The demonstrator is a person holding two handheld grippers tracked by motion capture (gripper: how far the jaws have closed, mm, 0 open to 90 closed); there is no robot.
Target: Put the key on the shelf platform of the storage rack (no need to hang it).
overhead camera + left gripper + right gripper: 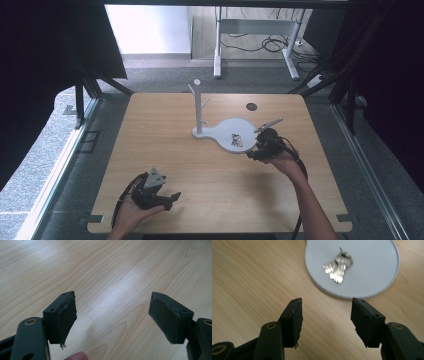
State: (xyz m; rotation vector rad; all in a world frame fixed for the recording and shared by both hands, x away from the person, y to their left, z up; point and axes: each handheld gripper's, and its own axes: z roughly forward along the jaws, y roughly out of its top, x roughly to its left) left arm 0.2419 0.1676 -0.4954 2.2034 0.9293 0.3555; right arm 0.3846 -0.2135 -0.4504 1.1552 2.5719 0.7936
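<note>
A bunch of silver keys [236,140] [338,266] lies on the round white dish [227,127] [372,270] of a stand. A white post with pegs [198,104] rises from the stand's far left end. My right gripper [252,154] [326,317] hovers just off the dish's near right rim, open, nothing between its jaws, the keys ahead of them. My left gripper [172,198] [112,317] rests low near the table's front left, open over bare wood, jaws wide apart.
The light wooden table [165,145] has a dark round hole [251,106] at the back right. A thin grey pen-like rod [269,124] sticks out above the right hand. Dark curtains flank the table; a desk frame with cables stands beyond.
</note>
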